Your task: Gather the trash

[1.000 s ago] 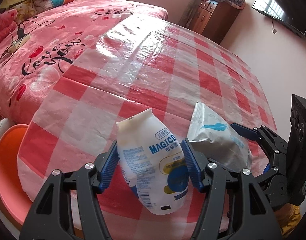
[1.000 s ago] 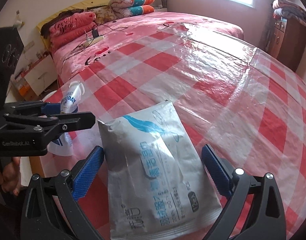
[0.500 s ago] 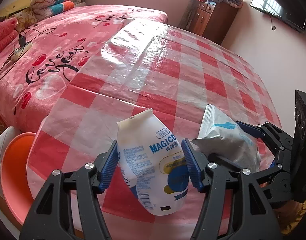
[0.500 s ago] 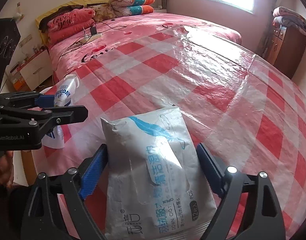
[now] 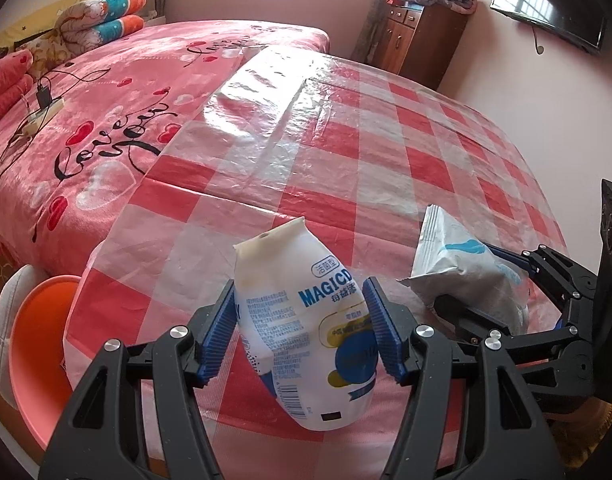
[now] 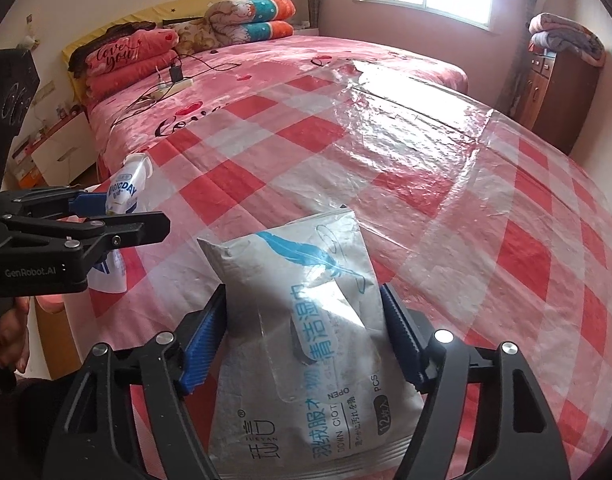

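A white MAGICDAY pouch stands upright between the blue pads of my left gripper, which is shut on it just above the red-and-white checked plastic sheet. In the right wrist view, a silver wet-wipes pack with a blue feather print lies between the jaws of my right gripper. Those jaws are closing, and both pads touch the pack's sides. The left gripper and the pouch show at the left of that view. In the left wrist view the pack shows at the right.
The checked sheet covers the near part of a pink bed. An orange basin sits low at the left beside the bed. A power strip with a charger lies on the bedspread. A wooden cabinet stands at the far wall.
The right gripper's jaws have drawn in from wide open until the pads meet the sides of the wet-wipes pack. The left gripper still holds the pouch the same way.
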A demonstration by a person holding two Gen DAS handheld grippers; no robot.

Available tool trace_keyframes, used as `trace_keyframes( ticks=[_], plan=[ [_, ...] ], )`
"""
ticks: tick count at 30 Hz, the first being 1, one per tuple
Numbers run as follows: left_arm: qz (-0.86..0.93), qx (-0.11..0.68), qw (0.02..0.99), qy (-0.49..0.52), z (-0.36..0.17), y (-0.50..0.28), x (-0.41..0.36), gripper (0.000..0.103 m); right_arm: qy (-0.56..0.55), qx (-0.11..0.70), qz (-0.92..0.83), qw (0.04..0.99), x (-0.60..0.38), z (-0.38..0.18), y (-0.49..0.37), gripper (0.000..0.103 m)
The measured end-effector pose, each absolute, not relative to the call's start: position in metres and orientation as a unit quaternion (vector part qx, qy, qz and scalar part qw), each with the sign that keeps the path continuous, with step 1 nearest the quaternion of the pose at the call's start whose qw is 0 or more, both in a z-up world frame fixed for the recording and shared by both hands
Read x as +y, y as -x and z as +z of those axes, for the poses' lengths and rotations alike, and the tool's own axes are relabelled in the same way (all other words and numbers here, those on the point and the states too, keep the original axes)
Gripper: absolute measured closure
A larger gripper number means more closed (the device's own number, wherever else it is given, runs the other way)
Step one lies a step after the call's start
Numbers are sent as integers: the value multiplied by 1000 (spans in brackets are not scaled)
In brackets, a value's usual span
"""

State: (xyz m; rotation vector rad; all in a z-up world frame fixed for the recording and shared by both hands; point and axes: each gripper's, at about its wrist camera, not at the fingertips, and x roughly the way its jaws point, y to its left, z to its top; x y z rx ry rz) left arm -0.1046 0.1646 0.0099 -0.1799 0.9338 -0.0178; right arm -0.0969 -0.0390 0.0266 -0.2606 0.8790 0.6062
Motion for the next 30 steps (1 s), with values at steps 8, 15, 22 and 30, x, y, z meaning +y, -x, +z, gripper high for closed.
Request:
trace_keyframes(
  ticks=[8,15,22,30],
  plan=[
    [-11,440,894,84,14,111,167,40,98,409,278,864,-44,36,103,30],
    [-11,430,899,85,20,118,173,40,95,399,271,871,-45,48,107,30],
    [-4,418,904,88,29,126,185,47,90,396,274,872,-41,57,112,30],
    [-8,425,898,114,20,130,197,47,91,399,272,871,-37,58,116,30]
  ],
)
